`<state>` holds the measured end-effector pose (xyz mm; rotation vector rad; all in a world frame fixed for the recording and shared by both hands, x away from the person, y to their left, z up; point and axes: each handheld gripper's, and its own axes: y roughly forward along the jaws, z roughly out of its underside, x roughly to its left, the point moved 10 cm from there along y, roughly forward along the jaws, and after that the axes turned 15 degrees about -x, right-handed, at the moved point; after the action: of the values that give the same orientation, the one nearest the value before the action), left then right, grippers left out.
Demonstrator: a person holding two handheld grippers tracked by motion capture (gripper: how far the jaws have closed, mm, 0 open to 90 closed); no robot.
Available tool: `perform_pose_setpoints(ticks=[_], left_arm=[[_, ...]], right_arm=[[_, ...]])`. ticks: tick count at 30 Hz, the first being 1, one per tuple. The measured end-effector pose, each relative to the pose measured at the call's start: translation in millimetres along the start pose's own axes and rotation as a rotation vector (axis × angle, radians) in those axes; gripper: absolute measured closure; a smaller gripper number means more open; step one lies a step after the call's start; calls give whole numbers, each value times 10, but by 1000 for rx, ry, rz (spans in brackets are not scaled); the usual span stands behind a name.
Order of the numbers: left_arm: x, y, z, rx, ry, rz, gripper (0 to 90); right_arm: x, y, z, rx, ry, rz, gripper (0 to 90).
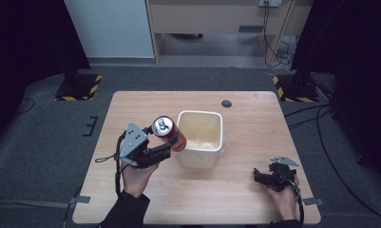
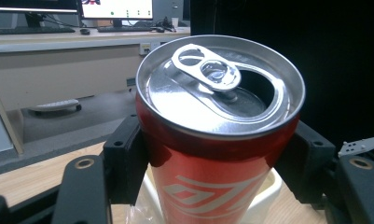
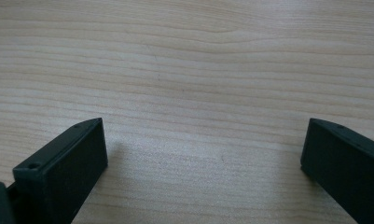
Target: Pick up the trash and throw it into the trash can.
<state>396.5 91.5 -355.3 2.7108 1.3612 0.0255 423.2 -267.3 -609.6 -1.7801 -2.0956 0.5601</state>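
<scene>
A red drink can (image 1: 168, 132) with a silver top and an opened tab is held off the table, just left of a cream plastic bin (image 1: 201, 161). My left gripper (image 1: 171, 145) is shut on the can's body. In the left gripper view the can (image 2: 212, 154) stands between both black pads (image 2: 124, 163), with the bin's rim (image 2: 268, 191) right behind it. My right gripper (image 1: 257, 176) rests low at the table's front right, apart from both. Its jaws stand wide open over bare wood (image 3: 198, 116) with nothing between them.
The wooden table (image 1: 254, 123) has a small dark round mark (image 1: 226, 103) near its far edge. A clear plastic liner (image 1: 224, 141) pokes out at the bin's right side. Black stands with yellow-striped bases (image 1: 79, 88) flank the table's far corners.
</scene>
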Motion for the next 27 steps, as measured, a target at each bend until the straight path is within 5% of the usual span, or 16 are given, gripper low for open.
perform_pose_setpoints(ticks=[15, 27], left_arm=[[-50, 284, 9, -3, 0, 4, 330], [-101, 507, 253, 36, 3, 8, 329]], right_arm=[[-1, 2, -1, -1, -1, -1, 5], [-1, 3, -1, -1, -2, -2, 4]])
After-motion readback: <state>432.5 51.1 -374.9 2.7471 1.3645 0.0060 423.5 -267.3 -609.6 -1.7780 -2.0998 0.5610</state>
